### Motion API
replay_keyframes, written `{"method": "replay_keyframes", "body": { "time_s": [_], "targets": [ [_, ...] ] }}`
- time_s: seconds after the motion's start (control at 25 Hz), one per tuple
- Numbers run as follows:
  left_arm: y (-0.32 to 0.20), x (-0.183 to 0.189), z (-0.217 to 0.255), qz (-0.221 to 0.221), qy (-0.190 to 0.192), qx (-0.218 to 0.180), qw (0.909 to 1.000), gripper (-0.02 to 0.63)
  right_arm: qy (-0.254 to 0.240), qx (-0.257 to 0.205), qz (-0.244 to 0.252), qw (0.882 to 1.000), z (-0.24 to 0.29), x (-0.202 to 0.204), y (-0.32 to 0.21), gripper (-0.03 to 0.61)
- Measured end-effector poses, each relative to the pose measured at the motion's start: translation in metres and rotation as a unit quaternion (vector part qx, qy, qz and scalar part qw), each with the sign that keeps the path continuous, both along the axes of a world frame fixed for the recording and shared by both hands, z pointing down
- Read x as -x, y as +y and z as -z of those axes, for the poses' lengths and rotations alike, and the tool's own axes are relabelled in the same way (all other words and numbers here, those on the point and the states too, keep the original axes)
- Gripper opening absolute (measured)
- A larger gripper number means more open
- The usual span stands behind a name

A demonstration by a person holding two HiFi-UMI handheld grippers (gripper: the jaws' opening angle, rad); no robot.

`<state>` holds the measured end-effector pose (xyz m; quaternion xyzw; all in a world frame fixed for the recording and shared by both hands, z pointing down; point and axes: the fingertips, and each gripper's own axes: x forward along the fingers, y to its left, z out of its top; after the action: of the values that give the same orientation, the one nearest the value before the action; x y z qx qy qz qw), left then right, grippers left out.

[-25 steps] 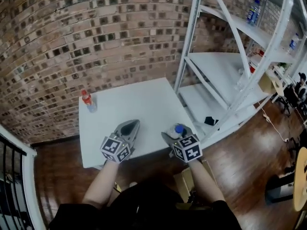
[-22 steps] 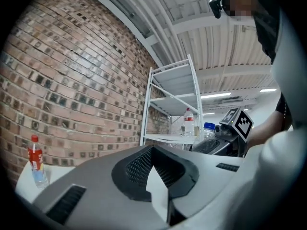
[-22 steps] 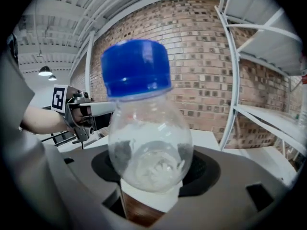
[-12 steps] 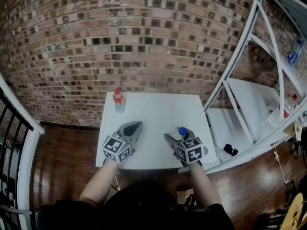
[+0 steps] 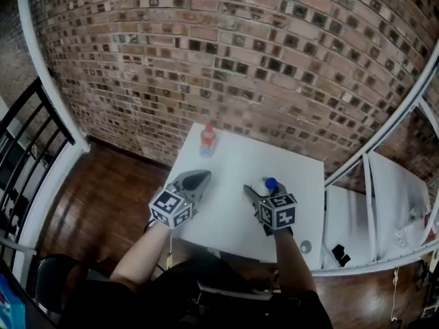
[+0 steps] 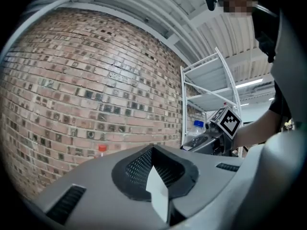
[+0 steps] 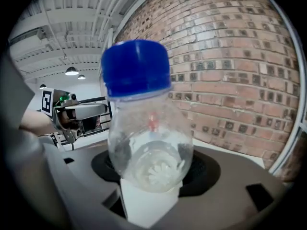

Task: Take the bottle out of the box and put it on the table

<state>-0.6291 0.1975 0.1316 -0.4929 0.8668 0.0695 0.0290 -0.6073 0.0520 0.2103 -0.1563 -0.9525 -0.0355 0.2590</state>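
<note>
With the right tongs (image 5: 260,192) pinching the blue-capped bottle (image 7: 145,128) and the left tongs (image 5: 197,179) pressed together, better set it gently upright on the desk (image 5: 230,157).

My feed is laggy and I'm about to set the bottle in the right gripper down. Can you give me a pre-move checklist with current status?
1. Grip: right gripper is closed on the blue-capped bottle, body seated between the jaws. Ok.
2. Position: in the head view the bottle is over the table, inside its near edge. Ok.
3. Landing spot: the table surface just ahead of the bottle is bare. Ok.
4. Obstacle: the red-capped bottle stands at the far left corner, well apart. Ok.
5. Left gripper: jaws together, nothing between them, off to the left. Ok.
6. Gap between bottle base and table: cannot tell.
</note>
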Motion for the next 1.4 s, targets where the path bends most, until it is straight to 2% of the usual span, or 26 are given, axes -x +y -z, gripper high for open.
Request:
{"method": "replay_keyframes", "body": {
  "time_s": [0.36,0.6,0.8,1.12,1.4],
  "targets": [
    [0.008,0.039,-0.009,0.078,0.018,0.007,0.9968,0.005,0.013,-0.004,0.067,0.998,-0.008,0.077,-0.004,0.31],
    [0.009,0.06,-0.033,0.104,0.041,0.01,0.9936,0.005,0.025,-0.018,0.082,0.996,-0.032,0.125,-0.008,0.31],
    [0.024,0.071,-0.062,0.143,0.073,0.022,0.9867,0.005,0.053,-0.016,0.099,0.994,-0.067,0.156,-0.004,0.311],
    [0.042,0.09,-0.088,0.173,0.11,0.052,0.9774,0.005,0.085,-0.005,0.079,0.993,-0.112,0.201,-0.021,0.313],
    [0.037,0.105,-0.107,0.169,0.13,0.062,0.9749,0.005,0.065,-0.001,0.07,0.995,-0.118,0.231,-0.018,0.318]
  ]
}}
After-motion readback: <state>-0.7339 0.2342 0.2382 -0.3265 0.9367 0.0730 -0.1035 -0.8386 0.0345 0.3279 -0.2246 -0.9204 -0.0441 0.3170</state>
